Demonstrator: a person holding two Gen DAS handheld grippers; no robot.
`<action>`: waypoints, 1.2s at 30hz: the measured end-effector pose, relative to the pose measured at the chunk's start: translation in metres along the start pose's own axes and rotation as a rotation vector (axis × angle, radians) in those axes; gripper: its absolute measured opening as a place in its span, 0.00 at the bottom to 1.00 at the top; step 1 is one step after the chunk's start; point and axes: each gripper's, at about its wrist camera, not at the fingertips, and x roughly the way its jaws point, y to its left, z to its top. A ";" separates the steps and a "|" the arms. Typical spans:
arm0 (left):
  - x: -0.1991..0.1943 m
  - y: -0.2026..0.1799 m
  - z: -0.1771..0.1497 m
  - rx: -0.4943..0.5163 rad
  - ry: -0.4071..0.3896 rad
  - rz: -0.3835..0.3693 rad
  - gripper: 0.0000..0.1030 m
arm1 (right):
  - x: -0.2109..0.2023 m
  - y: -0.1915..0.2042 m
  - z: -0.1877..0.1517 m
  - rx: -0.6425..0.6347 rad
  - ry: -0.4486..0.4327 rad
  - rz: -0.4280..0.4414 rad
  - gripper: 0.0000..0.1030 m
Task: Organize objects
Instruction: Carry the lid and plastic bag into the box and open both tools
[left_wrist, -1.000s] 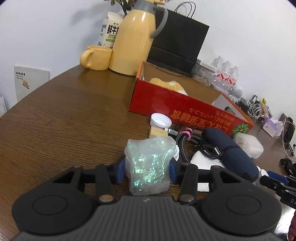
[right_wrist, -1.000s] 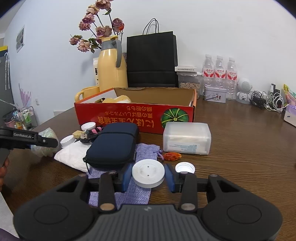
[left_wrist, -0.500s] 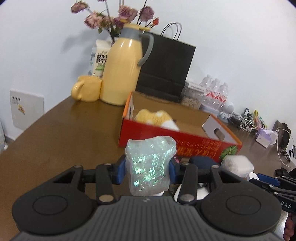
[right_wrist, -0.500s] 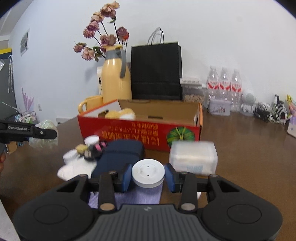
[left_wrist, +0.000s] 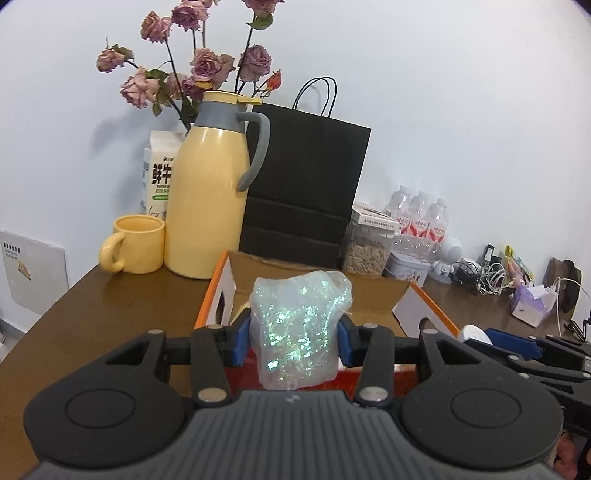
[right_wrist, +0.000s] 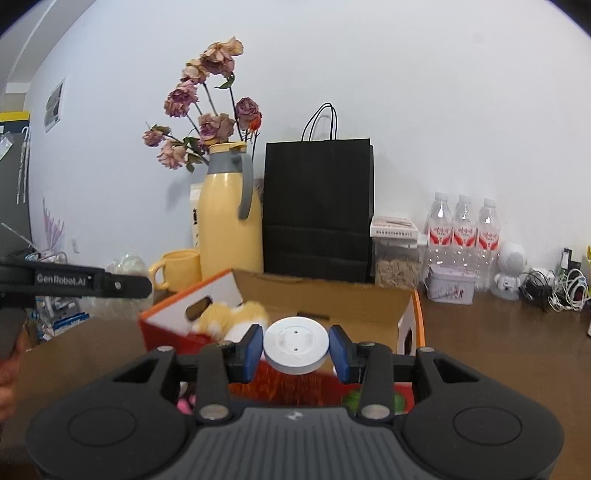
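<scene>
Left gripper (left_wrist: 295, 341): jaws pinching crinkly iridescent plastic bundle (left_wrist: 300, 328)
Right gripper (right_wrist: 296, 350): jaws pinching flat white round disc (right_wrist: 296, 346)
Risk: soft bundle slipping, missing open red cardboard box (right_wrist: 325, 299)

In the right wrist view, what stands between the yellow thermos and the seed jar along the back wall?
The black paper bag stands between the yellow thermos and the seed jar, behind the open cardboard box. The right wrist view shows it.
</scene>
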 end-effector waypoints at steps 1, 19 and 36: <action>0.006 -0.002 0.003 0.000 -0.002 0.001 0.44 | 0.008 0.000 0.004 0.000 0.000 -0.003 0.37; 0.098 0.003 0.001 0.007 0.081 0.085 0.44 | 0.128 -0.006 0.005 0.036 0.133 -0.052 0.37; 0.091 0.005 -0.007 0.038 0.064 0.104 0.90 | 0.124 -0.007 -0.006 0.037 0.153 -0.075 0.79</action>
